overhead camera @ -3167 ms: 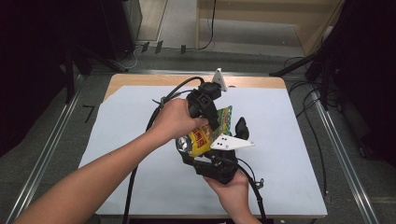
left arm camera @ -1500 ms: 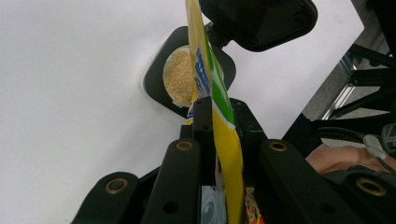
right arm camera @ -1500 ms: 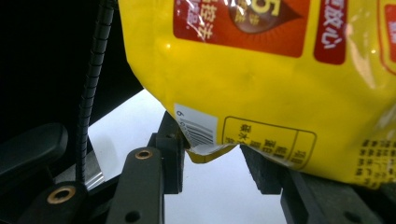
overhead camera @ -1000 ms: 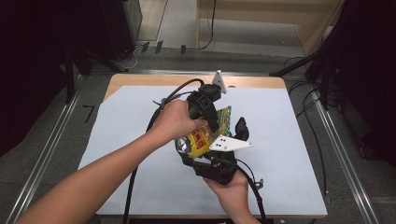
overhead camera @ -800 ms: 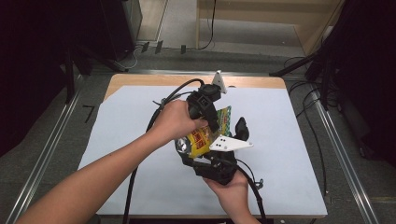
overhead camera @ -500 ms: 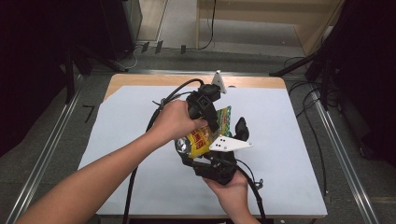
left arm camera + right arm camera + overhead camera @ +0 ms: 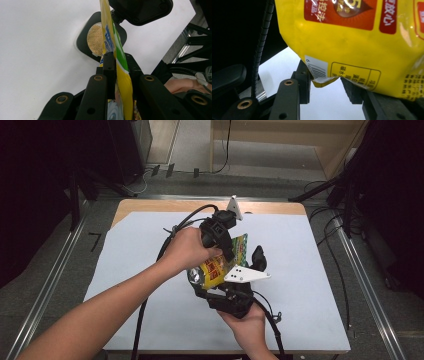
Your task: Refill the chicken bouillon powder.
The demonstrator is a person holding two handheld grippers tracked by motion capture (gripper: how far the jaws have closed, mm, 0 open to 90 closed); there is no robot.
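Observation:
A yellow and green snack packet hangs above the white table between both grippers. My left gripper comes from above, its jaws shut on the packet's thin upper edge. In the left gripper view, a black square dish of beige granules lies on the table right below the packet's mouth. My right gripper holds from the near side. Its jaws close on the lower corner of the packet, beside a barcode.
A white sheet covers the wooden table. Black cables trail from both grippers across it. Metal rails run along the table's sides, and dark equipment stands beyond.

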